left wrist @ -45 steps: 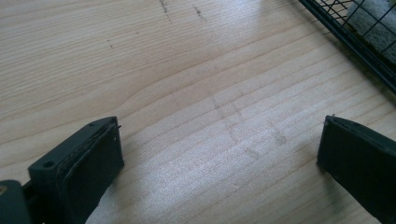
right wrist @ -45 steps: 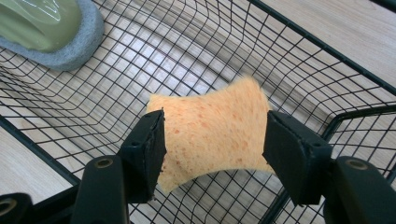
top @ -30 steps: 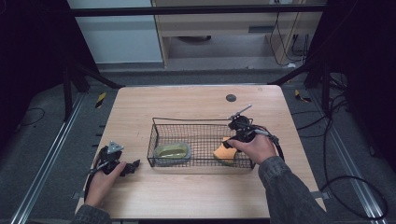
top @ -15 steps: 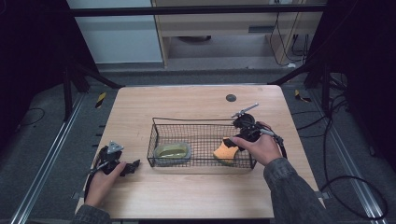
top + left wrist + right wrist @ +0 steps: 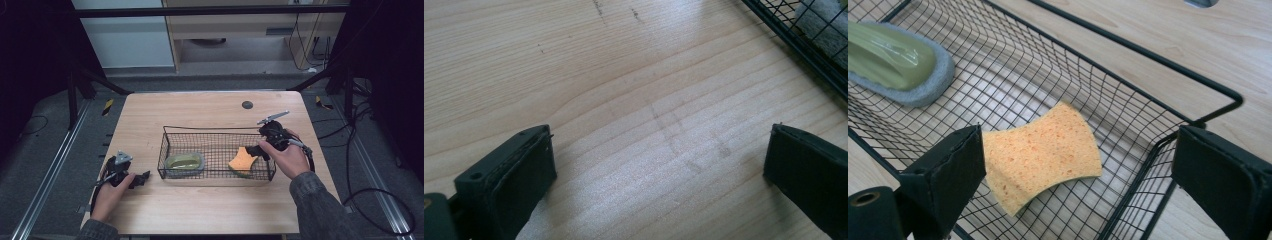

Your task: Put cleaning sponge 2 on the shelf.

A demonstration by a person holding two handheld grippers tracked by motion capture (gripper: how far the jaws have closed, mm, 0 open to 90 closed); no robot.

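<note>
Orange sponge [image 5: 1042,152] lying flat in the right end of the black wire basket [image 5: 167,152], on the mesh floor, waisted shape, one long edge close to the basket's end wall. Right gripper [image 5: 263,146] just above that end of the basket, jaws just been opening, now spread wide with nothing pinched; sponge below and between them in the right gripper view, free of both pads as far as can be seen. Green scrubber with a grey pad [image 5: 185,162] over in the left end of the same basket, well apart from the sponge. Left gripper [image 5: 138,178] down on the wooden table [image 5: 200,107] left of the basket, jaws spread too, only bare wood between them. Small dark round spot [image 5: 247,104] on the tabletop beyond the basket.
</note>
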